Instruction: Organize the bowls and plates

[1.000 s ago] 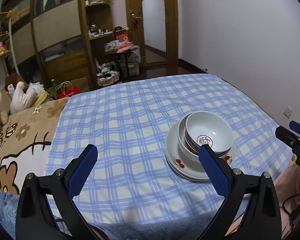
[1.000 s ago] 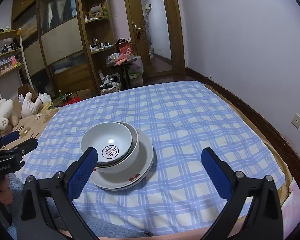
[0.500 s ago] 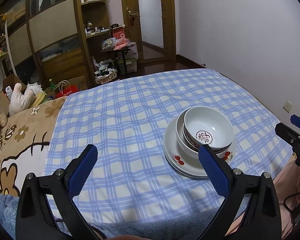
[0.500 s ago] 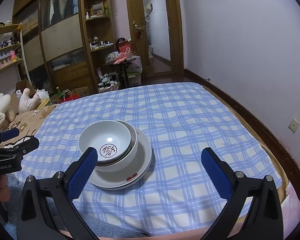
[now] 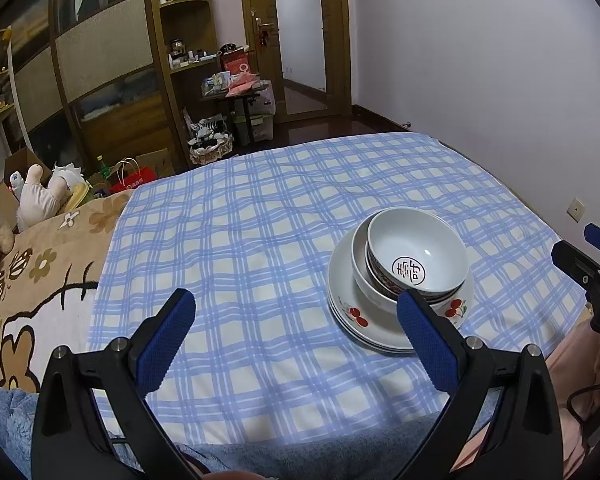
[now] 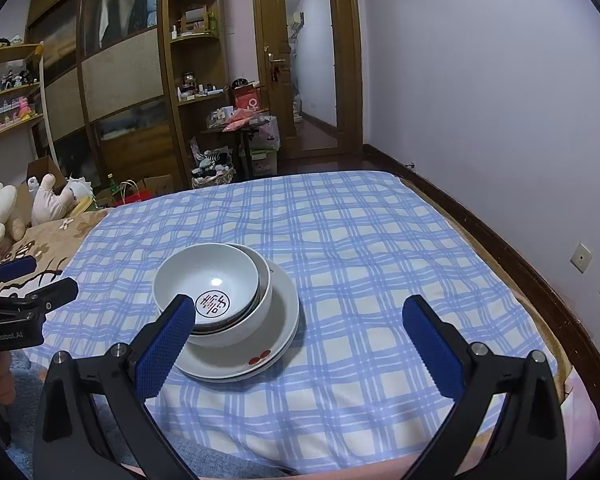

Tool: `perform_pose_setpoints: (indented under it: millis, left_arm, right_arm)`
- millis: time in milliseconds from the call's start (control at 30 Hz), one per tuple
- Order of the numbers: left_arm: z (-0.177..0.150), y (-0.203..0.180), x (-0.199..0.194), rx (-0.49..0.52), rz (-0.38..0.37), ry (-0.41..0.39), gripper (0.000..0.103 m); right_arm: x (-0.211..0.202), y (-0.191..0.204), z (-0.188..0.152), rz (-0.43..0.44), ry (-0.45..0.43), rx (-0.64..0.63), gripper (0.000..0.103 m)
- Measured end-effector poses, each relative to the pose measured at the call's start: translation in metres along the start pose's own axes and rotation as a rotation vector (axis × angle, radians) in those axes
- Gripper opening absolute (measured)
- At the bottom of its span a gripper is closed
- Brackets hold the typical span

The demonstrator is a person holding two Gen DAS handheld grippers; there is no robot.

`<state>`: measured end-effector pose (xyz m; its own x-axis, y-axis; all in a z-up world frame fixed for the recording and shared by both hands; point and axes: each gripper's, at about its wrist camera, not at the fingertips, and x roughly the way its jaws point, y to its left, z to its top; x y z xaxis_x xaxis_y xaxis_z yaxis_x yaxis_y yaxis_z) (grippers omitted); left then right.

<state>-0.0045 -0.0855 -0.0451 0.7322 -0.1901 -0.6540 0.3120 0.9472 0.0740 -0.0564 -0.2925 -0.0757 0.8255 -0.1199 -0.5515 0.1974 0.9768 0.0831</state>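
White bowls are nested on stacked white plates with red cherry prints on the blue checked cloth. The top bowl (image 5: 416,248) has a dark round emblem inside; it also shows in the right wrist view (image 6: 206,280). The plates (image 5: 356,320) lie under them, and show in the right wrist view (image 6: 280,320) too. My left gripper (image 5: 296,328) is open and empty, near side and left of the stack. My right gripper (image 6: 300,332) is open and empty, near side and right of the stack. Each gripper shows in the other's view (image 5: 580,264) (image 6: 20,288).
The blue checked cloth (image 6: 360,240) covers a bed. A brown cartoon blanket (image 5: 32,280) and plush toys (image 5: 40,196) lie to the left. A wall with sockets (image 6: 580,258) runs along the right. Wooden cabinets (image 6: 132,80), a cluttered table and a door stand beyond the bed.
Both grippers have drawn back and risen slightly, so the stack sits a little farther away. The bowls and plates have not moved. Both grippers stay open.
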Motion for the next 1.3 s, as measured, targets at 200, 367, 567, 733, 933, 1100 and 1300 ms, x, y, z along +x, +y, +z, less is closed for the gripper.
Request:
perform_pose_setpoints:
  millis: [200,367,567,733,933,1100,1300]
  left_arm:
    - [-0.0006,-0.0005,0.0002,-0.009,-0.001,0.006,0.100]
    - [-0.0005,-0.0006,0.0001,-0.007,0.000,0.005,0.099]
    - [-0.0007,-0.0001,-0.0002,-0.010,0.000,0.005,0.100]
    - [-0.0006,-0.0012,-0.0015,-0.010,0.003,0.002,0.100]
    - [0.0003,-0.0007,-0.0021,-0.015,0.003,0.000,0.100]
    - [0.0022,-0.0001,-0.0031,-0.020,0.006,-0.005,0.100]
    - [0.0027,0.0003,-0.0037,-0.021,0.008,-0.005,0.100]
  right_arm:
    - [0.0003,0.0002,-0.0001,0.001,0.001,-0.001,0.103]
    - [0.0004,-0.0006,-0.0001,-0.003,-0.003,-0.001,0.103]
    - [-0.0002,-0.0023,0.0014,-0.008,-0.009,-0.002,0.103]
    - [-0.0006,-0.0037,0.0024,-0.010,-0.010,-0.003,0.103]
    - [-0.0007,-0.0029,0.0022,-0.009,-0.012,-0.007,0.103]
    - [-0.0014,-0.0026,0.0035,-0.013,-0.017,-0.011,0.103]
    - [-0.0009,-0.0039,0.0042,-0.012,-0.017,-0.011,0.103]
